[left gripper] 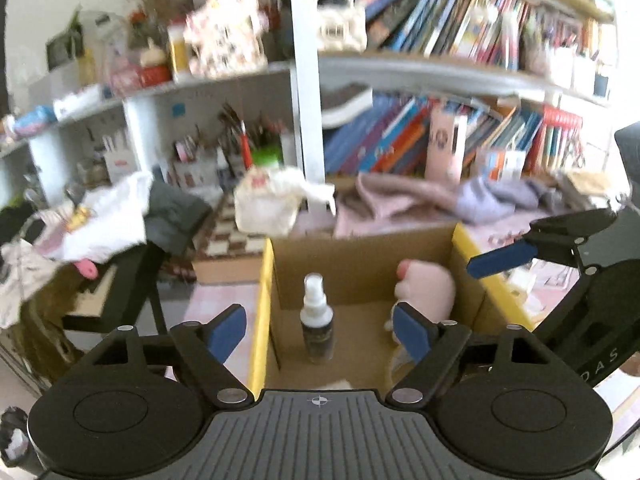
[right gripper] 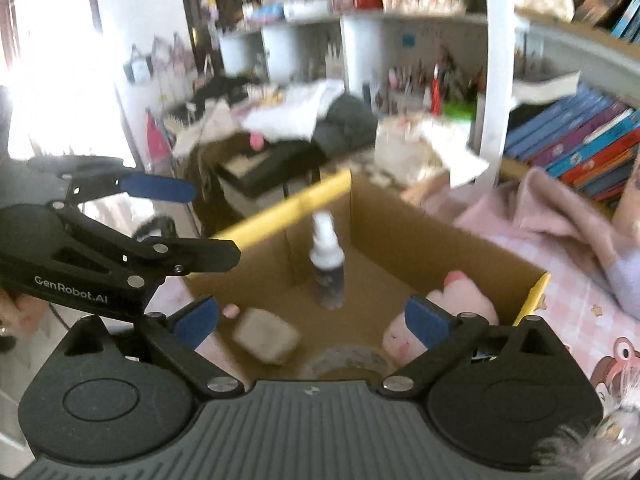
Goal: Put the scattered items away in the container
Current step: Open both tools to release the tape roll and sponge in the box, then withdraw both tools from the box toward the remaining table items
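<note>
An open cardboard box [left gripper: 260, 320] with yellow flaps [right gripper: 288, 208] sits on a pink checked surface. Inside it a small spray bottle [left gripper: 316, 320] [right gripper: 326, 256] stands upright near the middle. A pink plush toy [left gripper: 428, 288] [right gripper: 464, 296] lies against the right wall. The right wrist view also shows a beige block [right gripper: 266, 336] and a roll of tape [right gripper: 348, 358] on the box floor. My left gripper [left gripper: 320, 316] hangs open above the box, its pads clear of the bottle. My right gripper [right gripper: 312, 308] is open and holds nothing. Each gripper shows at the edge of the other's view.
Bookshelves [left gripper: 440, 72] packed with books stand behind the box. A crumpled pink cloth [right gripper: 540, 208] lies to the right on the surface. To the left, a dark stand [left gripper: 120, 280] is piled with clothes. A white bundle [left gripper: 268, 204] rests past the box's far wall.
</note>
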A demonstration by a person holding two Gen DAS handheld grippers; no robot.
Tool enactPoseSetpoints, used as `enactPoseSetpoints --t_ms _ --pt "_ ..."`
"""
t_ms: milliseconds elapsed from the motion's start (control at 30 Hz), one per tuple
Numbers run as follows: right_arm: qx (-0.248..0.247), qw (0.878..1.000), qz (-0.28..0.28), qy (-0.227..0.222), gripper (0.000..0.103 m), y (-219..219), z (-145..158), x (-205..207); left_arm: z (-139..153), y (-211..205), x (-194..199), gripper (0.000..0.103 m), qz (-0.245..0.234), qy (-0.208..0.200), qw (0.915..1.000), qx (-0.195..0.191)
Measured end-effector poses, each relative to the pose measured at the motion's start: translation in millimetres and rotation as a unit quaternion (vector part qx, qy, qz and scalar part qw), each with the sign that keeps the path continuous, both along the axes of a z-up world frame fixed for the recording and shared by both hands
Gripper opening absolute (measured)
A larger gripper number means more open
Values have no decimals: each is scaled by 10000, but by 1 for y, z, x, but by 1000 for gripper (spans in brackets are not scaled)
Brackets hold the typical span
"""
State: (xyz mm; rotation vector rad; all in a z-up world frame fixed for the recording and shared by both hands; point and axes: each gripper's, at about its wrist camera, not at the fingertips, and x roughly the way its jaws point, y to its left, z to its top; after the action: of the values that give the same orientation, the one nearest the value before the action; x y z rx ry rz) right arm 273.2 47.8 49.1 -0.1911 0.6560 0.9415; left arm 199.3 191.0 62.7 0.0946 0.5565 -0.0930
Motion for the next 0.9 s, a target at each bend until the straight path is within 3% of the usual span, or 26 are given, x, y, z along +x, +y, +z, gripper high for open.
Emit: enactPoseSetpoints --t_ms 167,367,700,900 --pt "401 9980 -106 -470 101 -25 28 -52 21 -4 -56 91 -35 -387 9992 -1" --pt "650 9936 -593 -706 101 -58 41 -105 26 -10 -114 91 133 -485 9986 -172" --pt "586 9811 -1600 -913 101 -103 22 -183 0 -38 -180 92 351 -357 9982 -328" --pt "189 9663 -2442 -795 100 -116 5 -217 -16 -58 -199 92 481 -281 9979 -331"
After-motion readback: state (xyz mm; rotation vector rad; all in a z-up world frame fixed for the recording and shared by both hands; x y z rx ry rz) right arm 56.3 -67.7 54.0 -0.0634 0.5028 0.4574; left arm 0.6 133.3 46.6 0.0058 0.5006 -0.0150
